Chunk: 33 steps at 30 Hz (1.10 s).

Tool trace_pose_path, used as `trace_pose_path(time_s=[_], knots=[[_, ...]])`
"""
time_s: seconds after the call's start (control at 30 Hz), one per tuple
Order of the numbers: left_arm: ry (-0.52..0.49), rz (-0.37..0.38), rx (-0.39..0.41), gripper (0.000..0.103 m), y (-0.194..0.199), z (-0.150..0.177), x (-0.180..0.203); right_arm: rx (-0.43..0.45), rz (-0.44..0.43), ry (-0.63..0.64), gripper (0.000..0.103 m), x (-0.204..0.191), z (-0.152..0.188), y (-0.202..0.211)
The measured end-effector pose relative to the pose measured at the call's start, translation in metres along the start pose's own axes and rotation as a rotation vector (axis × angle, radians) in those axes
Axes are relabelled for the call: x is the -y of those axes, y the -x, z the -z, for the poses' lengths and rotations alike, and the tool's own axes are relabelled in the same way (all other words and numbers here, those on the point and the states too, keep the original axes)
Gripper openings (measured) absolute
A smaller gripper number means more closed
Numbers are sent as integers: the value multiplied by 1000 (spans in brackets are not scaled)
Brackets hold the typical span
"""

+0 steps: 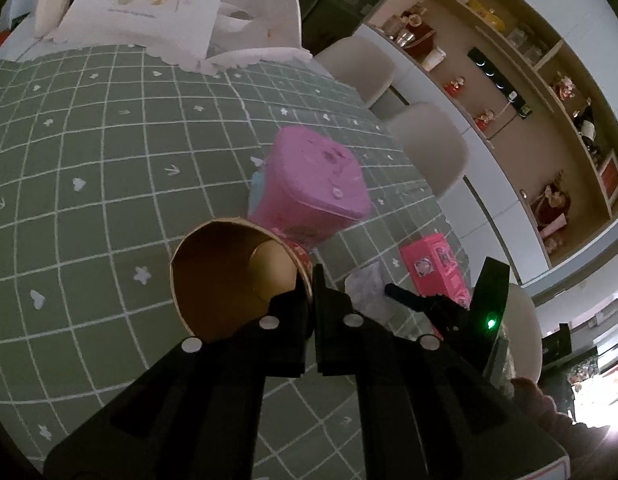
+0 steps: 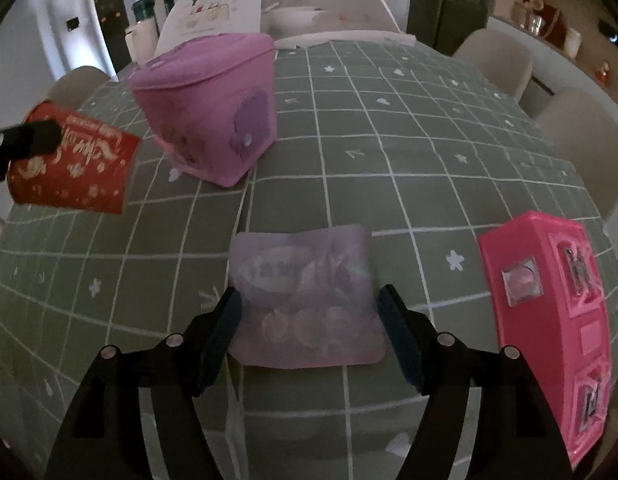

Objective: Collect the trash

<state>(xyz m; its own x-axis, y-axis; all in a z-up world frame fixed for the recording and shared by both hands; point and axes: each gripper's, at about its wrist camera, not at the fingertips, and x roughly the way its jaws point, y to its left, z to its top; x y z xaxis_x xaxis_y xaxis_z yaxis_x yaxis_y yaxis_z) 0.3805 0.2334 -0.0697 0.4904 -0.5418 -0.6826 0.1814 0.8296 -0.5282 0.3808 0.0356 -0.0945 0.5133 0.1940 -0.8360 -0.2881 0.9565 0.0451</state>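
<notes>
The left gripper (image 1: 312,280) is clamped on the rim of a red paper cup (image 2: 71,164), holding it tilted above the green checked table (image 1: 109,152) just beside the pink bin (image 1: 313,184), whose lid looks closed. The right gripper (image 2: 309,312) hovers with fingers apart on either side of a flat plastic wrapper (image 2: 305,300) lying on the cloth, a pink box (image 2: 549,320) off to its right. I judge the wrapper pickup is in hand: next, lower and close on it, though so flat a thing may slip the pads
</notes>
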Motion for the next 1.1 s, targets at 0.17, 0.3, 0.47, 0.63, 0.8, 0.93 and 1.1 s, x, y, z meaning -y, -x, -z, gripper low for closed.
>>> trace_pose_path(time_s=[0.17,0.3,0.47,0.63,0.8,0.93,1.1], knots=[[-19,17,-19,3,-4,8,17,-8,4,-67,21,21,15,18],[-42,29,-29,3,-9,14,32,-26,3,-134,6,44,33,35],[-85,7,-27,3,-12,23,45,45,-28,-211,6,55,51,66],[-104,-24,-44,3,-14,31,43,56,-135,-256,9,58,55,69],[-84,-34,-52,3,-10,35,33,67,-155,-320,32,68,45,48],[-82,-41,-54,3,-5,38,25,47,-121,-338,36,68,33,28],[-61,-58,-54,3,1,37,14,49,-87,-234,14,46,18,20]])
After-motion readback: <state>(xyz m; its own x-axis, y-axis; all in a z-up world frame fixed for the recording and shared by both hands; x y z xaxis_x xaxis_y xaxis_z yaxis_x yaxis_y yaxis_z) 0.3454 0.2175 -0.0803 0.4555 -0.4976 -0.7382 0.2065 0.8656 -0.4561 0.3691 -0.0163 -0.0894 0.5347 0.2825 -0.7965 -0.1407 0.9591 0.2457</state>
